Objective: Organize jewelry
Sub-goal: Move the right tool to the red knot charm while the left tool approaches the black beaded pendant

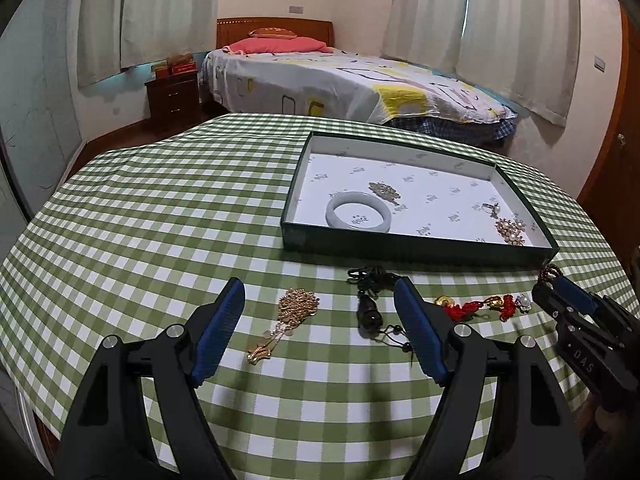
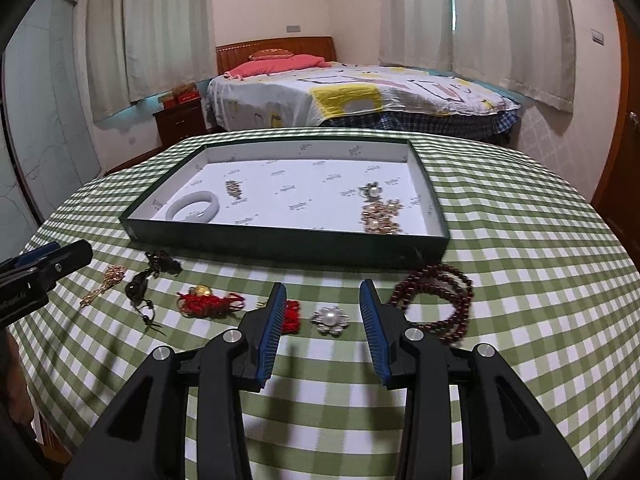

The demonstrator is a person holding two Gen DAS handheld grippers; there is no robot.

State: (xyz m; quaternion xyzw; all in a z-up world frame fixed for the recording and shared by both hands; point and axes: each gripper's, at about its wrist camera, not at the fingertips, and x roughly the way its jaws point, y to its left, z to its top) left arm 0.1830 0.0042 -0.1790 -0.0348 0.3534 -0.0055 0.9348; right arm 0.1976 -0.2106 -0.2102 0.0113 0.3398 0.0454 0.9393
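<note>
Tray (image 2: 280,240) on tabletop (image 2: 520,240), already holds bangle (image 2: 193,205), brooches. Loose row in front of tray: gold pendant (image 1: 294,314), black pendant (image 1: 368,314), red knot (image 2: 208,302), pearl brooch (image 2: 331,320), beads (image 2: 440,304).
Left hand-held gripper (image 1: 320,312) released, empty, spanning gold and black pendants, likely picking next. Right hand-held gripper (image 2: 323,312) released, empty, straddling pearl brooch for pinch.

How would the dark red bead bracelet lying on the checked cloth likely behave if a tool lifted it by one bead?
The dark red bead bracelet lies in loose overlapping loops, so it would probably droop and swing rather than hold its shape. Its round, glossy beads may slip between pads. Pushed, it would likely bunch up, not slide whole.
</note>
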